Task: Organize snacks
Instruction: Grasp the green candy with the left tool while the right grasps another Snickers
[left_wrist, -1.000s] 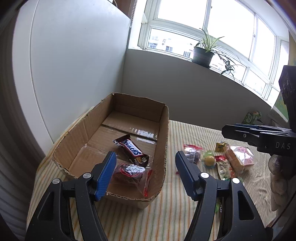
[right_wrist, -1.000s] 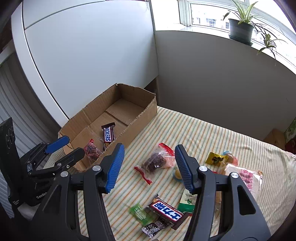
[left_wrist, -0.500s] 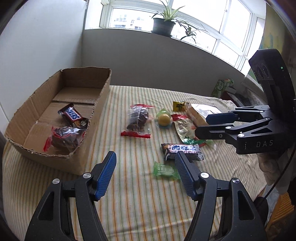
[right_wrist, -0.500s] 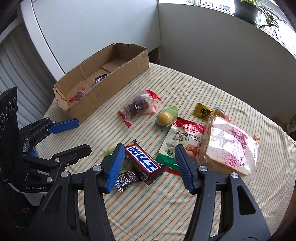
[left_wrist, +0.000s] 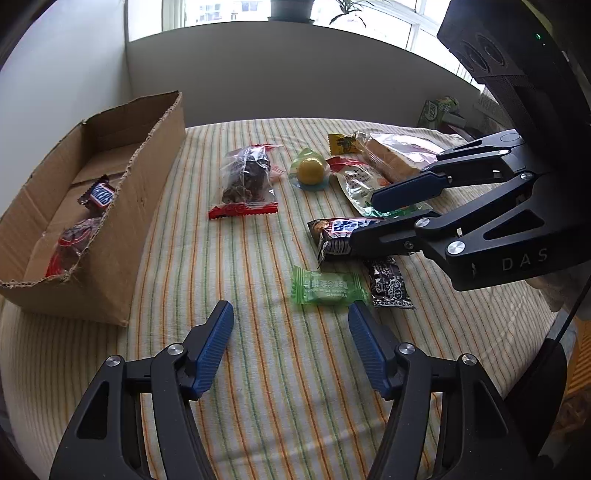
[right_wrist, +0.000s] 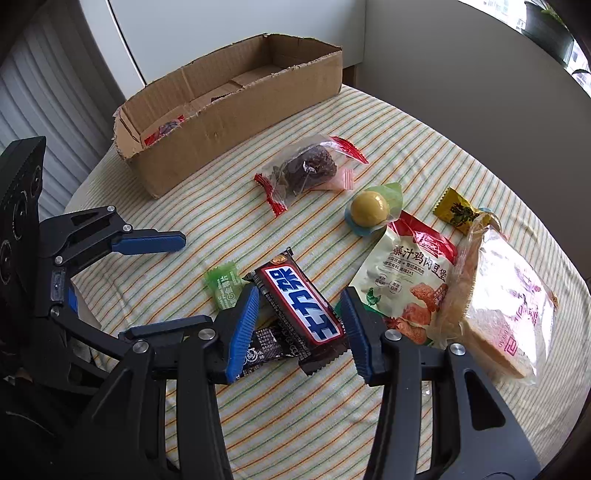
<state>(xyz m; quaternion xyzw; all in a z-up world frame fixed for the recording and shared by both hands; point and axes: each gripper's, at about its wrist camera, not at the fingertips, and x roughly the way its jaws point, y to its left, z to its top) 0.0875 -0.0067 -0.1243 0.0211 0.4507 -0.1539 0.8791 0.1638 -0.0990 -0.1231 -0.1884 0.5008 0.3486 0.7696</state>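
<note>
1. The right hand-held gripper (right_wrist: 299, 325) is tipped down low over the striped worktop (right_wrist: 424, 140), its 2 blue fingers spread wide on either side of a dark chocolate bar (right_wrist: 301, 308) with a blue and white label. Neither finger visibly presses the wrapper.
2. In the left wrist view, the right hand-held gripper (left_wrist: 362, 216) reaches in from the right edge, nearly level, with its fingertips at the same chocolate bar (left_wrist: 334, 234).
3. The left hand-held gripper (left_wrist: 291, 325) hangs above the worktop (left_wrist: 240, 369) with its jaws spread and nothing between them. A green candy (left_wrist: 327, 290) lies just ahead of its right finger.
4. A small black packet (right_wrist: 264, 349) lies partly under the chocolate bar, and the green candy (right_wrist: 223, 282) sits just beside it.
5. The cardboard box (left_wrist: 122, 236) stands at the left of the worktop. Inside are a Snickers bar (left_wrist: 99, 194) and a clear bag with red trim (left_wrist: 70, 243).
6. Still loose on the worktop are a clear bag of dark snacks (right_wrist: 304, 170), a yellow ball sweet (right_wrist: 369, 210) on a blue-green wrapper, a yellow sachet (right_wrist: 458, 214), a white and red pouch (right_wrist: 406, 273) and a wrapped slice of bread (right_wrist: 502, 302). The pouch overlaps the edge of the bread wrapper.
</note>
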